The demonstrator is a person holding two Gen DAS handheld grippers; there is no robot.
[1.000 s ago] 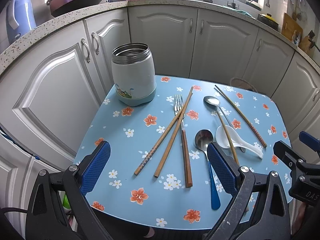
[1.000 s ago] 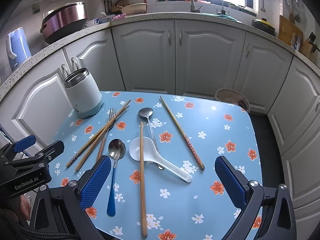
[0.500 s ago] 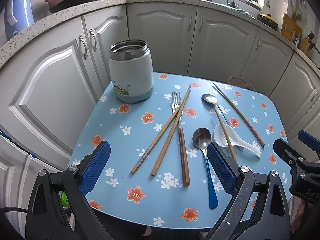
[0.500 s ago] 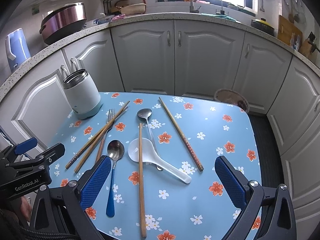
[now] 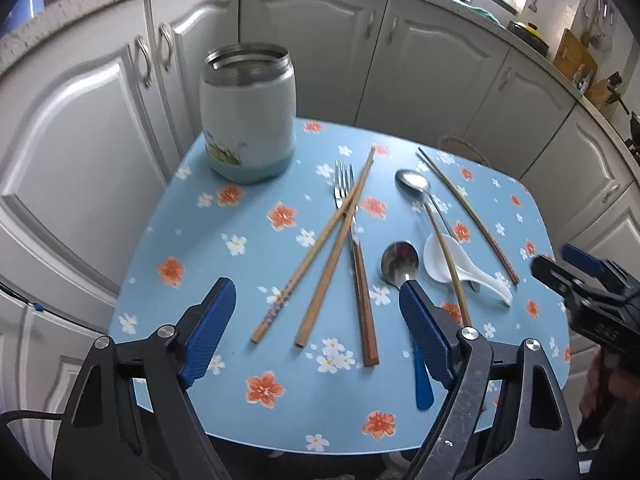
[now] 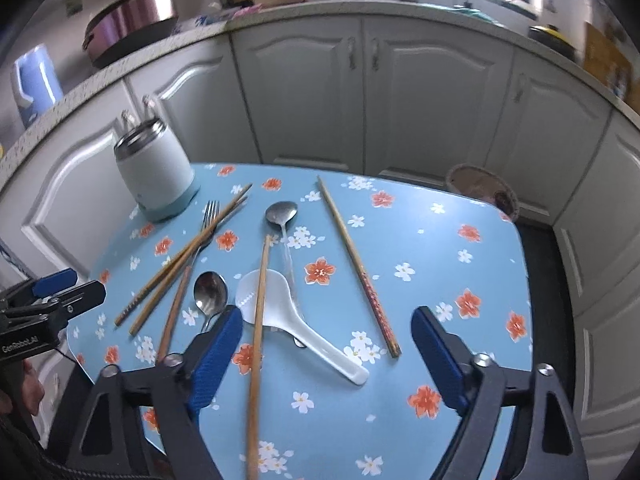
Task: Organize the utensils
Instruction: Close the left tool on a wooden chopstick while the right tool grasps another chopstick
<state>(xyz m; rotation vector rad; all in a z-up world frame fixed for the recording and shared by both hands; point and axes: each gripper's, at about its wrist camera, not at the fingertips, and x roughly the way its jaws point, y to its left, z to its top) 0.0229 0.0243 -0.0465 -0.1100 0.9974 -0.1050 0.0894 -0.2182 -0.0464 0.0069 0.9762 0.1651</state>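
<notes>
A white steel-rimmed jar point(image 5: 248, 120) stands open at the table's far left corner. On the blue flowered table point(image 5: 192, 240) lie two crossed chopsticks point(image 5: 320, 256) over a wooden-handled fork point(image 5: 354, 240). To their right are a steel spoon point(image 5: 414, 182), a blue-handled spoon point(image 5: 400, 264) and a white ceramic spoon point(image 6: 288, 312) with a chopstick point(image 6: 258, 320) across it. A patterned chopstick point(image 6: 356, 264) lies apart. My left gripper point(image 5: 316, 292) hovers above the crossed chopsticks, jaws closing, nothing gripped. My right gripper point(image 6: 326, 316) hangs over the white spoon's handle, jaws closing, empty.
White cabinet doors point(image 6: 360, 92) curve around the table's far and left sides. The counter point(image 6: 80, 92) carries a pot point(image 6: 132, 20) and a blue kettle point(image 6: 34, 80). A woven basket point(image 6: 482, 188) sits on the floor behind the far right corner.
Both grippers have come forward and lower towards the table, and their jaws stand a little narrower. The utensils lie where they did.
</notes>
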